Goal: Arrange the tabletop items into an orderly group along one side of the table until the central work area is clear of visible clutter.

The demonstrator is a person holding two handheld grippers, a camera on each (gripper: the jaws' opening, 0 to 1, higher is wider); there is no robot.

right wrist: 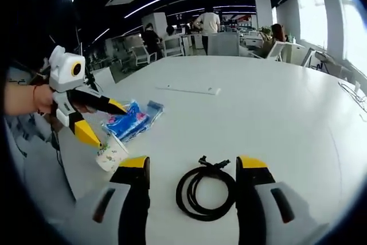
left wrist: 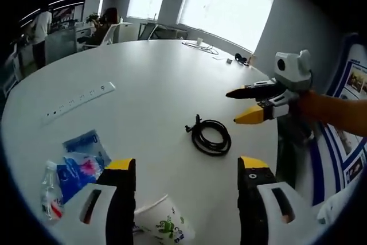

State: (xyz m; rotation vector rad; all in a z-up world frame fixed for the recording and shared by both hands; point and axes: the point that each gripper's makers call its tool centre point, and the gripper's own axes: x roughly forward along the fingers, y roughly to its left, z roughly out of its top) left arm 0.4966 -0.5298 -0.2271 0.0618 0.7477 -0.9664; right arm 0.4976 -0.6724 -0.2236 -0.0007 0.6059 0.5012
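A coiled black cable (left wrist: 211, 136) (right wrist: 206, 193) lies on the round white table (left wrist: 155, 78). In the right gripper view it sits between the jaws of my open right gripper (right wrist: 194, 164), which enters the left gripper view from the right (left wrist: 234, 107). A white paper cup (left wrist: 166, 223) (right wrist: 110, 153) with green print lies on its side low between the jaws of my open left gripper (left wrist: 186, 164) (right wrist: 112, 124). Blue packets (left wrist: 86, 159) (right wrist: 129, 121) and a small clear bottle (left wrist: 50, 190) lie left of the cup. Neither gripper holds anything.
A white power strip (left wrist: 80, 100) (right wrist: 189, 89) lies farther out on the table. Small items and a thin cable (left wrist: 200, 46) sit near the far edge by the windows. Chairs, desks and people (right wrist: 209, 24) stand beyond the table.
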